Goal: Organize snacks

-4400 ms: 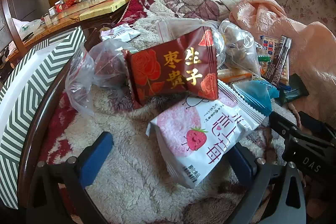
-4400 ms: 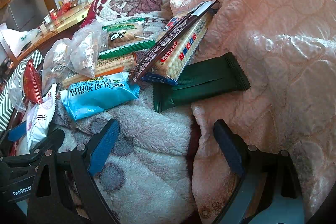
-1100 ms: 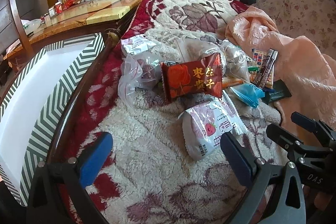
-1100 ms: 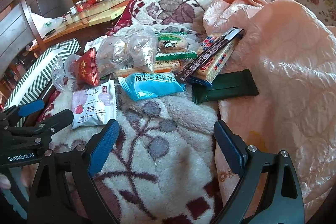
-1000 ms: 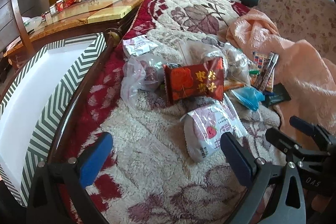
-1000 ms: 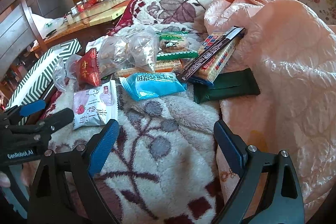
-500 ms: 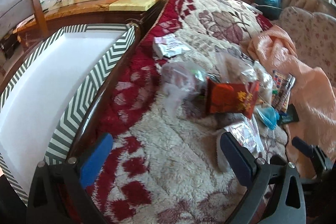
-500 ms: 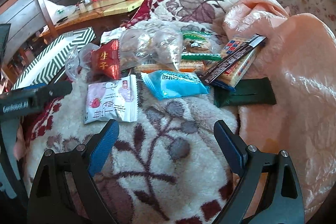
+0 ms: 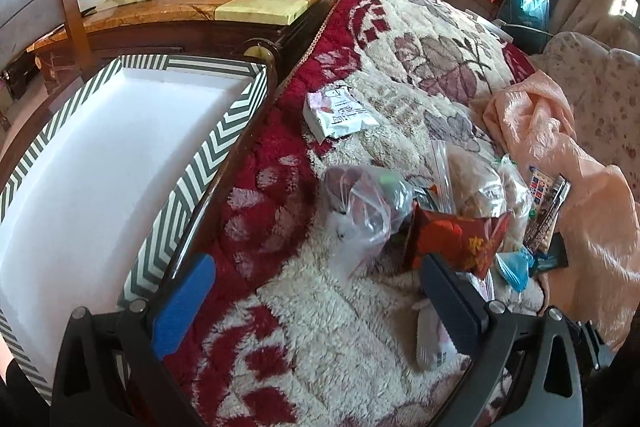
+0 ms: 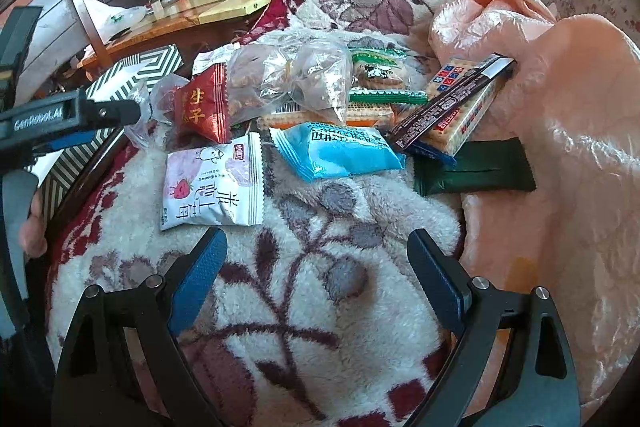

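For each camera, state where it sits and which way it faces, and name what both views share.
Left wrist: on the left gripper, looking across the blanket toward the striped box; own open fingers show.
Right wrist: on the right gripper, facing the snack pile; own open fingers, the left gripper and a fingertip show.
Shared: red packet, striped box.

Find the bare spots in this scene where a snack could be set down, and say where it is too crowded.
The striped box has a bare white floor. Free blanket lies below the strawberry packet and blue packet, under the open right tool. Crowded: the pile from the red packet to the dark green packet.
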`<state>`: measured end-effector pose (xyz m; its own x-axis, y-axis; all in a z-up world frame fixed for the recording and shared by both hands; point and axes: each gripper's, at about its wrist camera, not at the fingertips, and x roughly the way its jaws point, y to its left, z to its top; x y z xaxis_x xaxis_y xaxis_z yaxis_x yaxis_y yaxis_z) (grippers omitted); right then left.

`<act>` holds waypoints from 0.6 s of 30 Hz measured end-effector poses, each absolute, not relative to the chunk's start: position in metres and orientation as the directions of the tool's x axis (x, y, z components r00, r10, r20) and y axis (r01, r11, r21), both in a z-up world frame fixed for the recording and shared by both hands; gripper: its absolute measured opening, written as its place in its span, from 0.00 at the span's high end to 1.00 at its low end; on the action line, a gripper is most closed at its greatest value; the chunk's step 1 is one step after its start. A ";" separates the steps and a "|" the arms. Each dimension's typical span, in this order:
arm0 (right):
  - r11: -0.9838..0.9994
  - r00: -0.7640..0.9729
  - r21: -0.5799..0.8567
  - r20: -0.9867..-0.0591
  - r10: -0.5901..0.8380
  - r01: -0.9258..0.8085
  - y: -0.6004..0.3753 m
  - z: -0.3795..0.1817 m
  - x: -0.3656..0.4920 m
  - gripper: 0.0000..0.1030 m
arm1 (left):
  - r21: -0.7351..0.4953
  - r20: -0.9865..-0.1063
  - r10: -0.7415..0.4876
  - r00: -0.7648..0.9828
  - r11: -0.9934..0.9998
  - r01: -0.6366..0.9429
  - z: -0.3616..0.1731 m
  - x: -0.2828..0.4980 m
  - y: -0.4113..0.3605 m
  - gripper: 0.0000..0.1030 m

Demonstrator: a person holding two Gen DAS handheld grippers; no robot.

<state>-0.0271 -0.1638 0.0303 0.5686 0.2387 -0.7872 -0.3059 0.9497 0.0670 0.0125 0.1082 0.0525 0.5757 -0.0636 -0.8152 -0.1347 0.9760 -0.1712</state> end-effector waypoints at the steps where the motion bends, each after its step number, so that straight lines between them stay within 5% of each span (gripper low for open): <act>1: 0.950 0.567 0.067 -0.788 0.239 -0.306 -0.164 0.030 -0.027 0.11 | -0.173 -0.815 -0.062 0.577 0.975 -0.139 0.052 0.014 0.109 0.00; 9: 0.941 0.557 0.084 -0.787 0.265 -0.329 -0.160 0.028 -0.026 0.11 | -0.202 -0.825 -0.117 0.552 0.975 -0.095 0.049 0.003 0.103 0.00; 18: 0.966 0.563 0.062 -0.802 0.199 -0.253 -0.175 0.028 -0.019 0.11 | -0.107 -0.813 -0.161 0.560 0.986 0.128 0.054 -0.015 0.057 0.00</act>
